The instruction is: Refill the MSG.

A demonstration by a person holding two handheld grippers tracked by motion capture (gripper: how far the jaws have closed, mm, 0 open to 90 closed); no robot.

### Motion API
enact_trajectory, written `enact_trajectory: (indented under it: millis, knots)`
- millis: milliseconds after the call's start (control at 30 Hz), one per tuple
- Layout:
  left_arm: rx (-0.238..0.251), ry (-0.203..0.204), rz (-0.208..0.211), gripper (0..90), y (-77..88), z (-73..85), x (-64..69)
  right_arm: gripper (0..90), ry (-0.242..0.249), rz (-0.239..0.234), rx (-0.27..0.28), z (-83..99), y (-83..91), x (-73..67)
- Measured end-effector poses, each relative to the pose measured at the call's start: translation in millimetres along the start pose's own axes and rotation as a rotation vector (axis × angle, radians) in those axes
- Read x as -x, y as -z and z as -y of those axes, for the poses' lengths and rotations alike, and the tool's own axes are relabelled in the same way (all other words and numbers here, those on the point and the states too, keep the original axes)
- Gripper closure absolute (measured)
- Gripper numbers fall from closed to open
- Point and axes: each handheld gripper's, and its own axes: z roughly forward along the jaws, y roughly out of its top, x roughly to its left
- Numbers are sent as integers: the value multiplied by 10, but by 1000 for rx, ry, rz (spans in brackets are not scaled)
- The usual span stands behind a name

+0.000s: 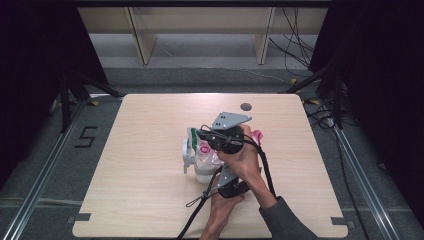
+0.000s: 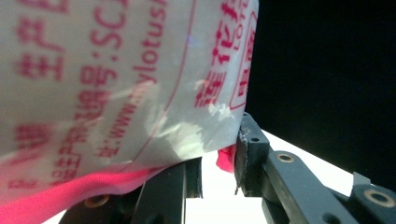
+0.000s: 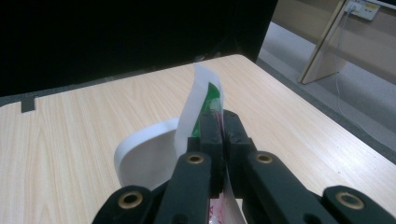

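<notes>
Right gripper (image 3: 223, 126) pinches the plastic bag's (image 3: 201, 100) edge, jaws pressed together on it, above the white pitcher (image 3: 140, 158). Left gripper's (image 2: 219, 161) jaws clasp the bag's lower end, at six o'clock of the pitcher on the table (image 1: 145, 135).

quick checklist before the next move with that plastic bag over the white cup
1. Right gripper pinching the plastic bag edge: ok, jaws shut on the film.
2. Left gripper gripping the bag: cannot tell, film lies between its jaws but pad contact is unclear.
3. White cup upright on the table: ok.
4. Bag seated inside the cup: cannot tell, hands hide it.
5. Cables away from the cup: not ok, one trails beside it.
</notes>
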Motion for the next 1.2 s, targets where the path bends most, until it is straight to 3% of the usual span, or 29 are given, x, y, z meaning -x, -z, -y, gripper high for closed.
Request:
enact_trajectory:
  millis: [233,267,433,467,667,733,767,800,833,867,900,933,1200]
  knots:
    - [2,1,-9,748,-2,0,-1,900,-4,0,1,1,-2,1]
    - [4,4,-4,748,0,-3,3,900,-22,3,-3,1,4,-10]
    - [8,8,-6,748,-4,-7,-1,899,-10,3,-4,-7,1,-13]
    - [45,57,23,748,-22,-6,39,900,2,-6,-3,-8,-10,-7]
    - [46,52,23,748,-15,-14,28,899,6,-19,-14,-16,-10,-16]
    - [25,43,0,749,3,-21,28,899,10,-13,-8,-20,-23,-29]
    - [50,57,25,748,-13,-14,15,900,15,-12,-6,-20,-30,-31]
    - [50,57,25,749,-13,-14,15,900,15,-12,-6,-20,-30,-31]
    - [45,52,24,749,-8,-16,11,899,11,-24,-20,-20,-25,-33]
    - [6,1,36,748,3,-23,-15,899,7,-21,-18,-21,-29,-36]
    - [21,13,41,749,-4,-21,-14,899,5,-16,-17,-20,-28,-41]
    - [3,-9,52,749,10,-20,-28,900,26,-15,-12,-23,-29,-32]
    - [4,-9,46,749,2,-29,-27,900,20,-18,-7,-32,-31,-31]
